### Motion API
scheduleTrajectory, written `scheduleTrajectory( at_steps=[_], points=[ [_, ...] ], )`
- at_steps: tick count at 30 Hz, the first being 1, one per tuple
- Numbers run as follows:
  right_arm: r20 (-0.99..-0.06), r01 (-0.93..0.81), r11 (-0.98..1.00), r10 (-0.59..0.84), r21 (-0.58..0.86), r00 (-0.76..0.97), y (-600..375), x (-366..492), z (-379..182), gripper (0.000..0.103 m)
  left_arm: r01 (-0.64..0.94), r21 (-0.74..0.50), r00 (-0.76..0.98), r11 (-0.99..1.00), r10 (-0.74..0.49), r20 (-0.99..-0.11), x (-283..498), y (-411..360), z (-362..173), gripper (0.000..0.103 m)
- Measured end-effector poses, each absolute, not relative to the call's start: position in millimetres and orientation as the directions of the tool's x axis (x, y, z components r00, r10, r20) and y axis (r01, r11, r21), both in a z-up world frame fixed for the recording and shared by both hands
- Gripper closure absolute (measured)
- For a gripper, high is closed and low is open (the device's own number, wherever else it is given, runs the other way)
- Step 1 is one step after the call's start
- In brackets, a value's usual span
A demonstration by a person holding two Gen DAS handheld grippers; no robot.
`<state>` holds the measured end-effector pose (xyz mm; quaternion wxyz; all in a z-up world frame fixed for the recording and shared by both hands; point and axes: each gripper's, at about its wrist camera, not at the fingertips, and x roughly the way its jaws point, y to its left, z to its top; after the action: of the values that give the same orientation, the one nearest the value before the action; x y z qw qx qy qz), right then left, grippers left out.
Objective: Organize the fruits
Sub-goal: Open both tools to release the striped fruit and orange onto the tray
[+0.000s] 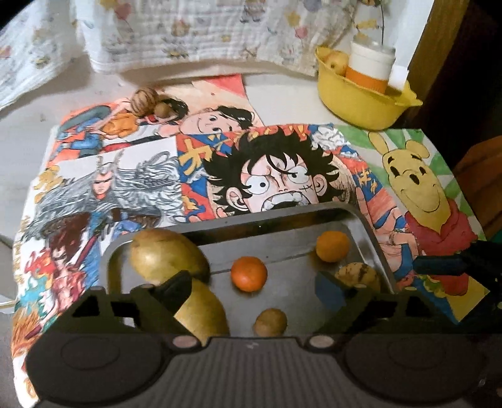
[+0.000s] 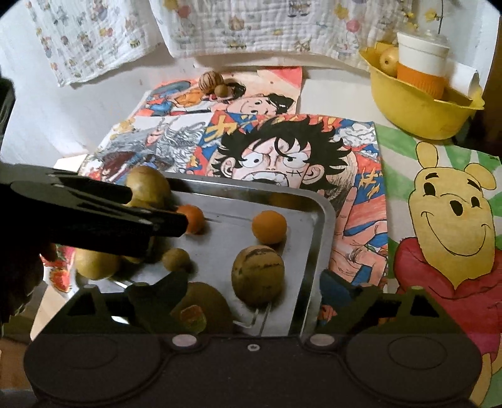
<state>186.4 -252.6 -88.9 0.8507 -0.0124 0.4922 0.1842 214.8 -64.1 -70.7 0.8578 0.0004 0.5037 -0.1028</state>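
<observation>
A steel tray (image 1: 276, 219) (image 2: 317, 219) lies on cartoon drawings and holds several fruits: two oranges (image 1: 248, 273) (image 1: 332, 246), two large yellow mangoes (image 1: 163, 254), a small brown fruit (image 1: 269, 321) and a striped round fruit (image 2: 258, 275). My left gripper (image 1: 254, 285) is open over the tray, empty; it also shows in the right wrist view (image 2: 157, 219). My right gripper (image 2: 254, 295) is open, empty, around the striped fruit at the tray's near right. Two more fruits (image 1: 147, 102) (image 2: 216, 83) lie on the far drawings.
A yellow bowl (image 1: 360, 106) (image 2: 417, 116) at the back right holds a yellow fruit and a white-and-orange cup (image 2: 420, 62). Patterned cloths (image 1: 194, 28) hang along the back. Drawings, including a yellow bear (image 2: 451, 219), cover the table.
</observation>
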Motion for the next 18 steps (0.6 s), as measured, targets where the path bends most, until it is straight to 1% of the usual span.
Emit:
scheduleTrajectory(
  at_steps=[2,5,13,18],
  points=[
    [-0.839,-0.328,0.93,0.308,0.166,0.448,-253.4,182.8,-84.9,0.004,0.165,-0.12,0.477,0.979,-0.185,-0.859,207.0,-59.7,-65.5,0.01],
    [-0.839,-0.336,0.927,0.314,0.169,0.445,-253.4,178.2,-80.6,0.001,0.146,-0.14,0.487,0.979,-0.194,-0.852,193.0,-51.8,-59.2,0.007],
    [-0.878,-0.33,0.926,0.304,0.181,0.37,-250.1,172.7,-82.1,0.001,0.112,-0.159,0.471,0.981,-0.193,-0.861,154.4,-29.5,-51.8,0.004],
    [-0.908,-0.32,0.929,0.287,0.186,0.305,-247.8,170.7,-89.1,0.001,0.104,-0.151,0.389,0.983,-0.18,-0.904,136.8,-18.3,-60.4,0.001]
  ],
)
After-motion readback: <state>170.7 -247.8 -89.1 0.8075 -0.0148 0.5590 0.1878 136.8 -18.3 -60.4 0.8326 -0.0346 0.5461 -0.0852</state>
